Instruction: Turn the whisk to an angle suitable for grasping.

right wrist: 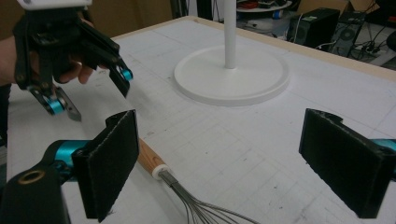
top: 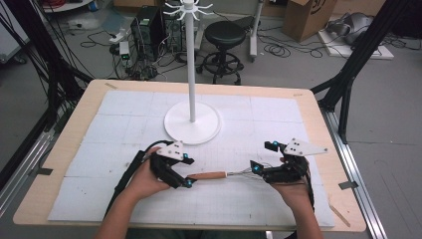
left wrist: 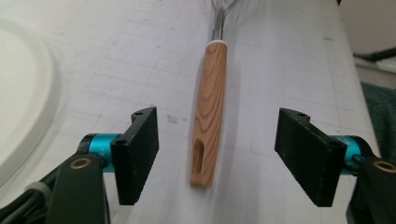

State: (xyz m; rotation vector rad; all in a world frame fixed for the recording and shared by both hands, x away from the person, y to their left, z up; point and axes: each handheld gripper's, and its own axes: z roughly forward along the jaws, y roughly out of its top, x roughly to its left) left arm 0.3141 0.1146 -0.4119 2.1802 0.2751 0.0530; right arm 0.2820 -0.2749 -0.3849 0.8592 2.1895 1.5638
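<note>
whisk [top: 219,175] lies flat on the white mat [top: 124,124], low in the centre of the high view, between the two grippers. left gripper [left wrist: 215,156] is released: in the left gripper view its black jaws stand wide apart on either side of the wooden handle [left wrist: 209,112], not touching it, the handle's slotted end lying between them. right gripper [right wrist: 219,163] is also released, its jaws spread wide in the right gripper view, with the whisk's wires [right wrist: 205,207] at the bottom centre of that frame, between the jaws but apart from them. in the high view the wires point toward the right gripper [top: 259,169] and the handle toward the left gripper [top: 186,172]. above them, in the middle of the frame, a white stand [top: 192,122] rises from its round base, well apart from the whisk.
</note>
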